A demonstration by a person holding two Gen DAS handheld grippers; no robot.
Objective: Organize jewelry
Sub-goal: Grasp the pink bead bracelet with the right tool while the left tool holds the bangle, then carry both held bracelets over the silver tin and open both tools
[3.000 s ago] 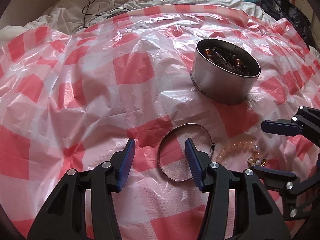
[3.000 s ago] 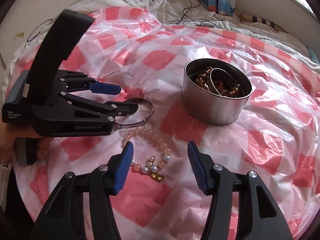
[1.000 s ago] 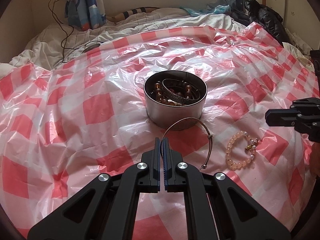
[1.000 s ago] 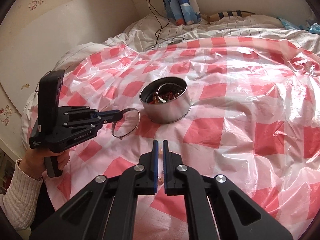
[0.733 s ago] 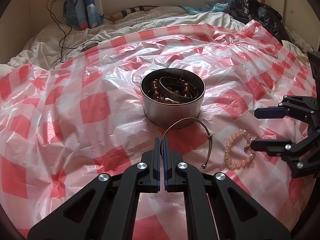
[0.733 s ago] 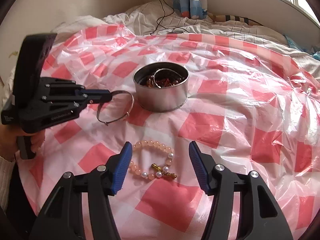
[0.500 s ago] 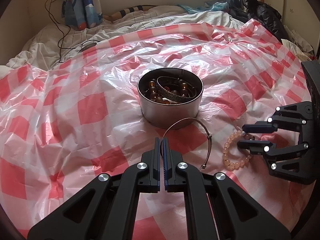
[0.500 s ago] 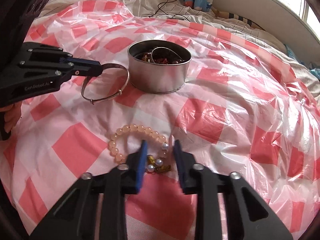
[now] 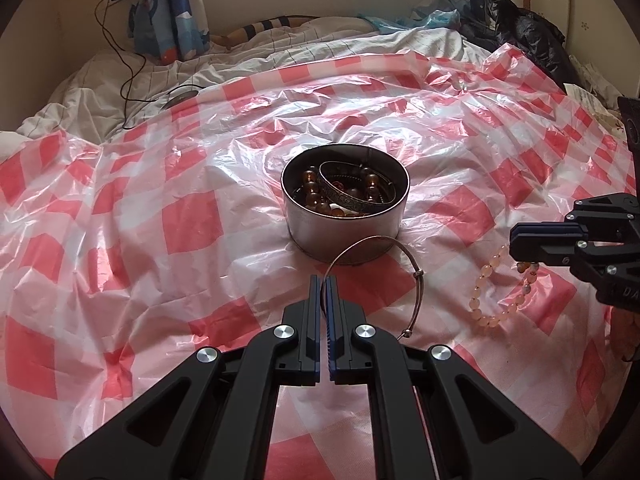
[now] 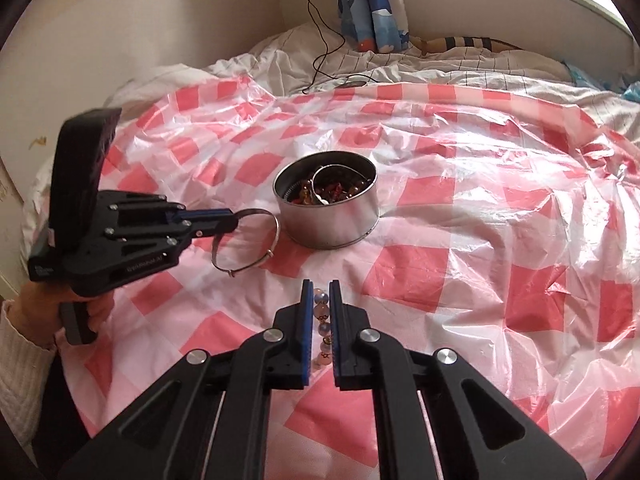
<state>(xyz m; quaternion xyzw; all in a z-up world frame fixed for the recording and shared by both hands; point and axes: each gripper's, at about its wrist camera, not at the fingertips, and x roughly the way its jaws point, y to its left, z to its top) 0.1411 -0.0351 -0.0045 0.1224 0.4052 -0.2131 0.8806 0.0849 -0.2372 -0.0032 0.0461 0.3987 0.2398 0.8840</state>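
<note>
My left gripper [image 9: 323,280] is shut on a thin silver bangle [image 9: 419,276] and holds it just in front of the round metal tin [image 9: 340,236]. The tin holds amber beads and a wide bangle. From the right wrist view, the left gripper [image 10: 232,220] keeps the bangle [image 10: 276,232] left of the tin [image 10: 332,228]. My right gripper [image 10: 320,284] has its jaws closing on a pink bead bracelet [image 10: 321,312], and the pads press its beads. In the left wrist view the bracelet [image 9: 480,284] hangs from the right gripper [image 9: 516,242] at the right edge.
A red-and-white checked plastic sheet [image 9: 192,224] covers the bed. At the back lie white bedding and a black cable [image 9: 128,80], with dark clothing [image 9: 532,40] in the right corner. A hand in a cream sleeve [image 10: 24,344] holds the left gripper.
The right gripper opened, came down over the bead bracelet, shut on it and drew it up off the sheet. The left gripper, open three seconds ago, holds the bangle still.
</note>
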